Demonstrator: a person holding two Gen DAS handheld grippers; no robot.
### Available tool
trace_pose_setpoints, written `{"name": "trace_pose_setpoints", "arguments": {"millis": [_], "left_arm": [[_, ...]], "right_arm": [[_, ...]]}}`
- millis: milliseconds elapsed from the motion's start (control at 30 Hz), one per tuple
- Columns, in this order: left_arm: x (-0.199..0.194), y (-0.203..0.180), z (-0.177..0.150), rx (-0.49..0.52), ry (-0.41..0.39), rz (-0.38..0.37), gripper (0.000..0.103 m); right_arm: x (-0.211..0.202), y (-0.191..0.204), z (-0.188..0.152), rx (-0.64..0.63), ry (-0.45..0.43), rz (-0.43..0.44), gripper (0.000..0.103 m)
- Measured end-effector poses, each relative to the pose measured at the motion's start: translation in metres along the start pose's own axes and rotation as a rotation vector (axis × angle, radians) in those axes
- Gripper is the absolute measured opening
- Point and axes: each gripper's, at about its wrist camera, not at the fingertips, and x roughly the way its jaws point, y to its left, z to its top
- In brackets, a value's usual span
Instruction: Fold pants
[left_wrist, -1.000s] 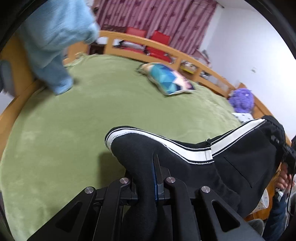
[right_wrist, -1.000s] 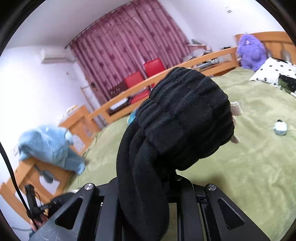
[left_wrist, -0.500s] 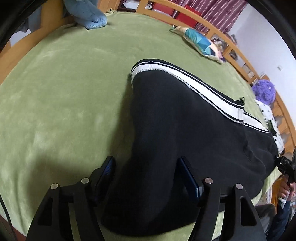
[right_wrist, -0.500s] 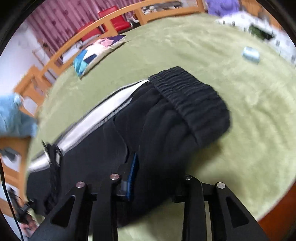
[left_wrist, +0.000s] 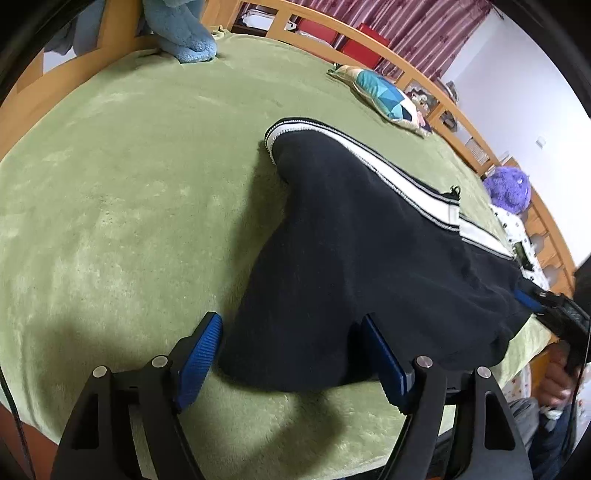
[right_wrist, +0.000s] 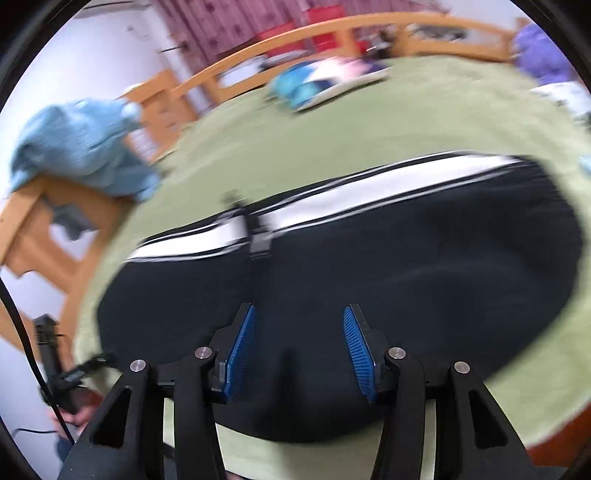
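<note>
We are in a home bedroom. We see a wide bed (left_wrist: 129, 177) under a green plush blanket, framed by a wooden rail (left_wrist: 410, 72), with a patterned pillow (left_wrist: 384, 98) and a purple plush toy (left_wrist: 508, 188) on it. Maroon curtains (left_wrist: 424, 33) hang behind, and red chairs (left_wrist: 317, 29) stand beyond the rail.

Green blanket (left_wrist: 129, 177), patterned pillow (left_wrist: 384, 98), blue towel (left_wrist: 184, 33), purple plush toy (left_wrist: 509, 188).
</note>
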Motion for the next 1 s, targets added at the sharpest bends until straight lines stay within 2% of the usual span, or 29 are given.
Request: {"name": "trace_pose_setpoints", "arguments": {"millis": [67, 133, 200, 233, 300, 400, 533, 567, 600, 633, 700, 767, 867, 1000], "left_arm": [[-0.003, 0.003, 0.0, -0.024, -0.006, -0.024, 0.076], [-0.006, 0.009, 0.0, -0.06, -0.015, -0.052, 0.076], [-0.009, 0.013, -0.002, -0.083, -0.027, -0.071, 0.076], [-0.01, 0.015, -0.004, -0.09, -0.032, -0.077, 0.076], [-0.009, 0.016, -0.006, -0.104, -0.042, -0.088, 0.076], [-0.003, 0.016, -0.008, -0.11, -0.046, -0.081, 0.076], [0.002, 0.008, -0.005, -0.12, -0.039, -0.081, 0.074], [0.002, 0.006, -0.003, -0.13, -0.034, -0.086, 0.071], [0.001, 0.006, -0.003, -0.142, -0.04, -0.073, 0.06], [-0.002, 0.007, -0.001, -0.15, -0.05, -0.075, 0.043], [-0.011, 0.007, 0.005, -0.163, -0.047, -0.137, 0.023], [-0.024, -0.004, 0.01, -0.156, -0.072, -0.146, 0.02], [-0.047, -0.044, 0.021, -0.053, -0.136, -0.094, 0.019], [-0.067, -0.107, 0.04, 0.069, -0.19, -0.067, 0.017]], "right_arm": [[0.026, 0.025, -0.003, -0.011, 0.003, 0.089, 0.05], [0.059, 0.039, -0.011, -0.025, 0.059, 0.108, 0.049], [0.089, 0.04, -0.023, -0.012, 0.131, 0.046, 0.031], [0.092, 0.039, -0.031, -0.028, 0.107, 0.026, 0.026], [0.081, 0.039, -0.042, -0.054, 0.049, 0.043, 0.022], [0.075, 0.033, -0.053, -0.032, 0.036, 0.082, 0.021], [0.084, 0.043, -0.05, -0.038, 0.042, 0.056, 0.024], [0.085, 0.048, -0.047, -0.056, 0.044, 0.046, 0.026], [0.084, 0.053, -0.044, -0.073, 0.045, 0.044, 0.029], [0.08, 0.057, -0.04, -0.085, 0.046, 0.045, 0.034], [0.075, 0.058, -0.037, -0.108, 0.046, 0.051, 0.044], [0.062, 0.053, -0.035, -0.135, 0.024, 0.045, 0.046], [0.043, 0.042, -0.032, -0.154, -0.001, 0.037, 0.047], [0.006, 0.015, -0.026, -0.138, -0.083, -0.013, 0.047]]}}
